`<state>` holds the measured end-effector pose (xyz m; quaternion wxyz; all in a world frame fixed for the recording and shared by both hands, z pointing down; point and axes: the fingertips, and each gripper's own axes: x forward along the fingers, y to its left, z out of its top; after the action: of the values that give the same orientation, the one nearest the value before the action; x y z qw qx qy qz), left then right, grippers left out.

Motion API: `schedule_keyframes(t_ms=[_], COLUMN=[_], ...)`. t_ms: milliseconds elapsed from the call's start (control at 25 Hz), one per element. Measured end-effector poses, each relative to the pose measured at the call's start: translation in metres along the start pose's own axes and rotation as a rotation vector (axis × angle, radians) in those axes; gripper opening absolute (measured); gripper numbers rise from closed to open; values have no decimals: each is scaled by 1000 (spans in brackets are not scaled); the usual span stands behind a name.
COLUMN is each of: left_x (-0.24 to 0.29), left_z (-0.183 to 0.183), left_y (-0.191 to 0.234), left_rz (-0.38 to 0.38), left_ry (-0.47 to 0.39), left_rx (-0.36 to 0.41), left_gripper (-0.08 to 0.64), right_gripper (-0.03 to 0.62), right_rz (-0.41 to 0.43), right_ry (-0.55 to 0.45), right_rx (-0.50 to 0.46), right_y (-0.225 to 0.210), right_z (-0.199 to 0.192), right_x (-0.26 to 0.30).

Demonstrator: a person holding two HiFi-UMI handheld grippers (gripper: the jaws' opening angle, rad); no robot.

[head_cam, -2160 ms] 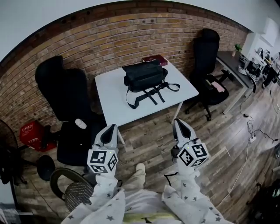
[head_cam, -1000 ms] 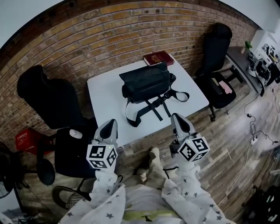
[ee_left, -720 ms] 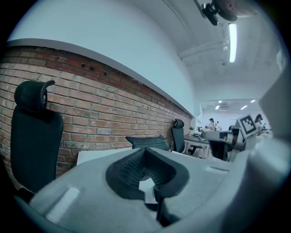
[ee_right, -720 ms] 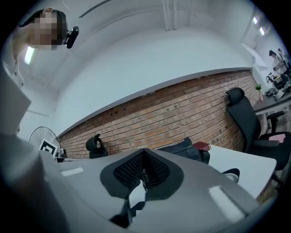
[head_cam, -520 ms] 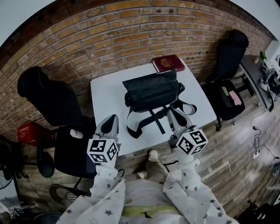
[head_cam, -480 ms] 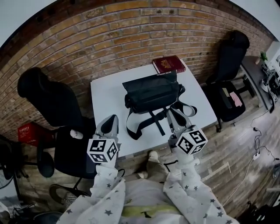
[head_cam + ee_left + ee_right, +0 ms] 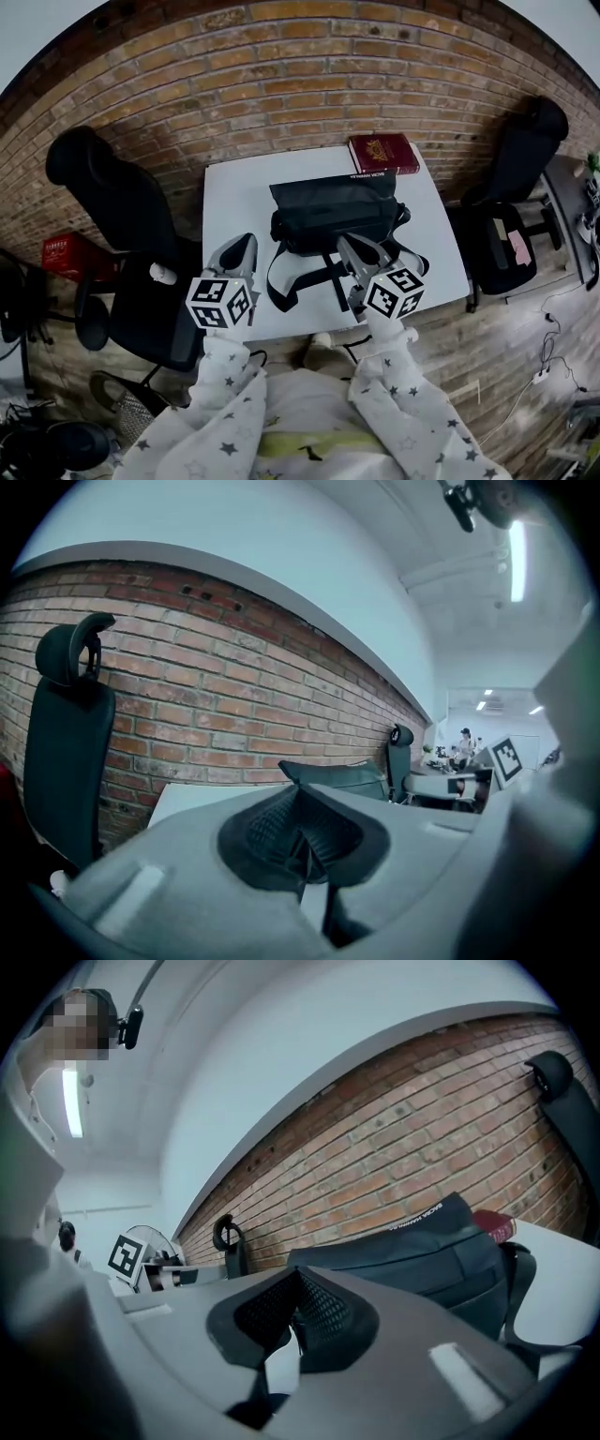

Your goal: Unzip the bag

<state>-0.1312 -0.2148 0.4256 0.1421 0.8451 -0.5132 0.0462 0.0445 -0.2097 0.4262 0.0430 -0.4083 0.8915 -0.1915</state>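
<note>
A black shoulder bag (image 7: 333, 212) lies in the middle of a white table (image 7: 234, 197), its straps (image 7: 286, 281) trailing toward the front edge. The same bag (image 7: 431, 1255) fills the right gripper view, close ahead, and its top edge (image 7: 337, 772) shows beyond the jaws in the left gripper view. My left gripper (image 7: 246, 242) hovers shut and empty over the table's front left part, left of the bag. My right gripper (image 7: 349, 243) is shut and empty, its tip over the bag's front edge.
A dark red book (image 7: 382, 153) lies at the table's back right corner. Black office chairs stand to the left (image 7: 112, 202) and right (image 7: 525, 159) of the table. A brick wall (image 7: 281, 66) runs behind it. A red box (image 7: 67, 255) sits on the floor at left.
I have come closer to the table. Both grippers have moved forward over it, the right one reaching the bag's front edge. Both stayed shut.
</note>
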Motion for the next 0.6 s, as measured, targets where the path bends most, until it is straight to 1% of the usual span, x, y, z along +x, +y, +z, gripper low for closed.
schedule_keyframes(t_ms=[240,320,440,600], left_x=[20,30,38,47], left_z=[-1,-1,0,5], left_y=[4,5,8,16], left_rz=[16,11,9,5], left_ry=[-12,-5,4,10], left_rx=[-23,-26,-36,-44], left_gripper=[2,12,26,54], right_gripper=[2,11,45,70], right_rz=[105,123,151,169], right_ry=[97,118,159,202], right_rx=[-33,-28,-15,-7], right_y=[4,4,8,12], right_z=[-29,-38,-52,-66], right_x=[27,33,41,54])
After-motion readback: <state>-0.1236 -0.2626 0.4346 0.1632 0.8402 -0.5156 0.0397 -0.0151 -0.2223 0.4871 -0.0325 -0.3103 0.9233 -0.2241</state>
